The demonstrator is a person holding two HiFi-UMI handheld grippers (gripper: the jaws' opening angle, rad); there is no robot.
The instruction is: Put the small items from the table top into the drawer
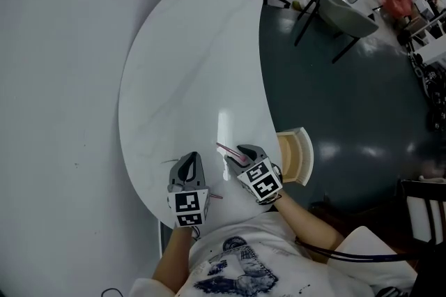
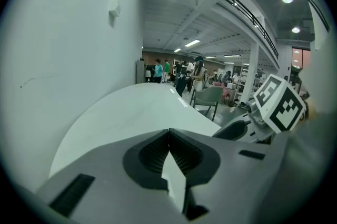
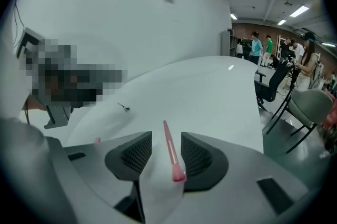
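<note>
While both claws wait at the near end of the white table (image 1: 195, 44), the job looks like it has only just begun. The left gripper (image 1: 190, 157) is nearest, with its two jaws shut together and nothing in them. Just to its right, the right gripper (image 3: 160, 146) has its jaws wide apart. A thin pink stick (image 3: 169, 149) lies between them, but the pads are not pressing on it, so it is not picked up yet. A tiny pink bit (image 1: 214, 196) lies by the left gripper, and a small dark thing (image 3: 124, 107) sits a little farther off to the left. All of these are on the table top, so I think they all have to go in. The drawer (image 1: 293, 157) is pulled open at the table's right edge, near the right gripper, and I cannot see anything in it. The stick is close to that curved edge, so a bad push could knock it off. Farther away the table is wide and bare, with lots of room. Past it on the right stands a grey chair (image 1: 345, 13), well away.
</note>
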